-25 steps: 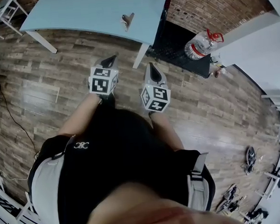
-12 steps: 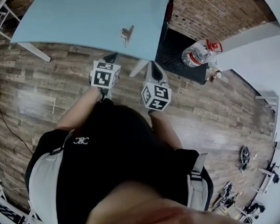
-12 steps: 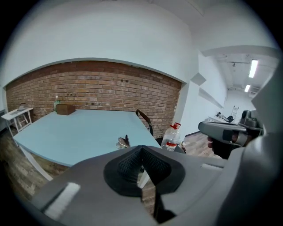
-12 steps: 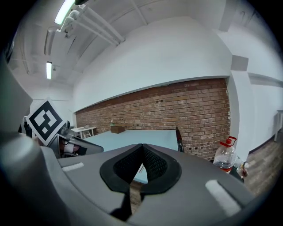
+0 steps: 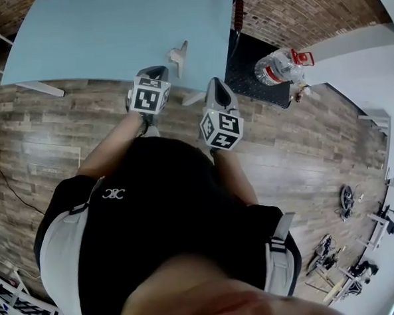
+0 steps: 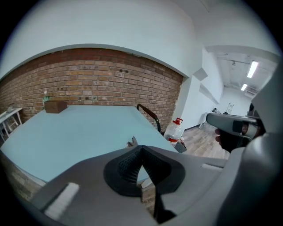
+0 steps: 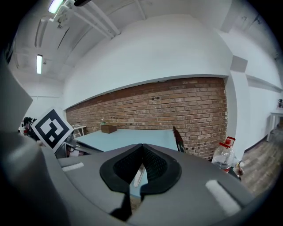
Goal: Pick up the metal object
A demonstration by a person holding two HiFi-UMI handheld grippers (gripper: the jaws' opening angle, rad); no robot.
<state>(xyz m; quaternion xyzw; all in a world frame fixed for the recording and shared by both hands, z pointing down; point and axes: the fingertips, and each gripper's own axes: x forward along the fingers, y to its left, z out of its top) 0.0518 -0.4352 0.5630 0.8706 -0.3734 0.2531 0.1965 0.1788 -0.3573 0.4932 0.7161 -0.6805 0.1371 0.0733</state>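
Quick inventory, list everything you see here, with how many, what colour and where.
table: one, light blue, ahead of the person
metal object: one, silvery, on the table near its front edge
brown box: one, at the table's far end by the wall
water bottle: one, clear with a red cap, right of the table
brick wall: one, red-brown, behind the table
floor: wood planks, brown
small dark items: several, on the floor at right, too small to name
left gripper: one, grey, shut, empty
right gripper: one, grey, shut, empty
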